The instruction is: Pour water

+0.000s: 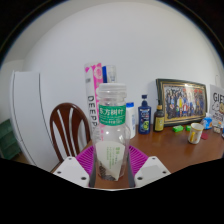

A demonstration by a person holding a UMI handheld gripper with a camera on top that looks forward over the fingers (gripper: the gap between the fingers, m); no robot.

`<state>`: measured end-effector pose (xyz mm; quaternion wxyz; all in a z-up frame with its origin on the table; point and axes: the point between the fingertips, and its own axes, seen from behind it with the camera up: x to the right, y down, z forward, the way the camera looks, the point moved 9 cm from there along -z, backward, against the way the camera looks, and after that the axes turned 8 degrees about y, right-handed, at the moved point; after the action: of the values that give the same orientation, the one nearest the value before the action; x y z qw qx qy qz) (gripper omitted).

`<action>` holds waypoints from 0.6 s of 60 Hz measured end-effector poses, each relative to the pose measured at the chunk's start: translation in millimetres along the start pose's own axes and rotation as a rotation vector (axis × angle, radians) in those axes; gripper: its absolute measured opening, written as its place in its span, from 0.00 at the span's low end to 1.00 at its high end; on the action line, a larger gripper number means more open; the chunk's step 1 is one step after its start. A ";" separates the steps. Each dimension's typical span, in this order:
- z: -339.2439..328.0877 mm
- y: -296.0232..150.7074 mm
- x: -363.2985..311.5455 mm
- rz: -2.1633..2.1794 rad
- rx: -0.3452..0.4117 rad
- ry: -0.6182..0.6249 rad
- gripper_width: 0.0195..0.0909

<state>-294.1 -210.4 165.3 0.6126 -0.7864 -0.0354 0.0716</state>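
Observation:
A clear plastic water bottle point(111, 125) with a green label stands upright between my fingers, its base down between the two pink pads. My gripper point(111, 163) is shut on the bottle, a pad pressed against each side of its lower body. The bottle is lifted above the brown table point(170, 150), and its neck reaches up in front of the white wall. The cap area is at the top of the bottle and looks open or clear. No cup or receiving vessel shows near the bottle.
A wooden chair point(68, 128) stands to the left behind the bottle. On the table to the right stand a dark bottle point(145, 115), a small amber bottle point(159, 120), a framed picture point(182, 101) and a cup point(195, 133). A white cabinet point(25, 115) is far left.

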 end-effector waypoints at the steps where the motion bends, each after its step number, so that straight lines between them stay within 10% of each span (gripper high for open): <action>1: 2.0 -8.0 4.4 0.016 0.006 -0.007 0.36; 18: 59.8 -135.5 110.7 0.548 0.038 -0.162 0.36; 36: 131.9 -153.0 248.5 1.464 -0.015 -0.303 0.36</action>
<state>-64.4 -10.6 264.8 0.3912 -0.5948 0.4126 0.5682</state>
